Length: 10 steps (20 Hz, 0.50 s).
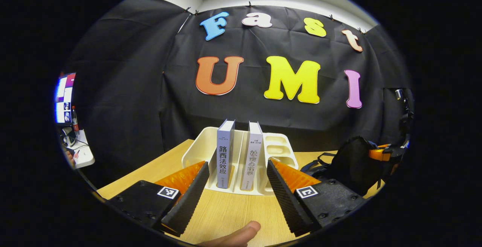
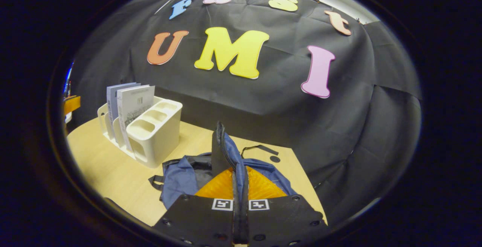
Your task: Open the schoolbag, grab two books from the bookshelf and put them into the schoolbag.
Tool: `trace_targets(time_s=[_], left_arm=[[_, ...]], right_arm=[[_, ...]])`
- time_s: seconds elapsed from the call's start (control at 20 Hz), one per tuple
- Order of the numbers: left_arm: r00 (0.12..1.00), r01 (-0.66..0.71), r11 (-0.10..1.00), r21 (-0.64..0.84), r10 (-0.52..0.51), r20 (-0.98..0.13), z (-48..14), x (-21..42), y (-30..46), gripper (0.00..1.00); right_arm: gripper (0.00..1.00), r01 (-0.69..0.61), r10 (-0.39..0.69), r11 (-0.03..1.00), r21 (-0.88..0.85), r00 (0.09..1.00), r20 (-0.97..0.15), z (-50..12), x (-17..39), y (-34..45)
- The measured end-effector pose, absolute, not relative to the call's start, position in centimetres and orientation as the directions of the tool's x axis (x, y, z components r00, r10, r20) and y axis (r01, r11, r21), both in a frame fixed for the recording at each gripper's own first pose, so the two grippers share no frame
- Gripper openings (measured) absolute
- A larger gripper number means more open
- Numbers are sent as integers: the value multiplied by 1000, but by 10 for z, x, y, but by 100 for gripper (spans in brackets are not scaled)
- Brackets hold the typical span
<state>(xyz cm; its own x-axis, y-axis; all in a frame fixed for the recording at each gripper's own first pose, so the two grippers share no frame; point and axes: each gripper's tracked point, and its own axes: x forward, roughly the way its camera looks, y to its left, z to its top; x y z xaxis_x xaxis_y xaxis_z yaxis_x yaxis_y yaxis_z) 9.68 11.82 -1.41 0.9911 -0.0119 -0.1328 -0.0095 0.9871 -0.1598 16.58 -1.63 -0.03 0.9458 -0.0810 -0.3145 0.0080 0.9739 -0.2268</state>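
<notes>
Wooden table (image 1: 229,213) — my left gripper (image 1: 238,186) gaping toward two books (image 1: 238,156); right gripper (image 2: 240,186) pinching schoolbag (image 2: 180,175) flap.

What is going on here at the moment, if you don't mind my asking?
A person is packing books into a schoolbag with two handheld grippers. The right gripper is shut on the flap of the blue schoolbag and holds it up. The left gripper is open and faces two books standing upright in the white bookshelf on the wooden table. Neither book is gripped yet.
</notes>
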Motion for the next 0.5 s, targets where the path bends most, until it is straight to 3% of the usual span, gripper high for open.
trace_targets(time_s=[0.5], left_arm=[[990,44,982,-185,-67,-123,37,167,92,98]], right_arm=[[0,21,-78,973,-228,966,-245,53,178,-64]])
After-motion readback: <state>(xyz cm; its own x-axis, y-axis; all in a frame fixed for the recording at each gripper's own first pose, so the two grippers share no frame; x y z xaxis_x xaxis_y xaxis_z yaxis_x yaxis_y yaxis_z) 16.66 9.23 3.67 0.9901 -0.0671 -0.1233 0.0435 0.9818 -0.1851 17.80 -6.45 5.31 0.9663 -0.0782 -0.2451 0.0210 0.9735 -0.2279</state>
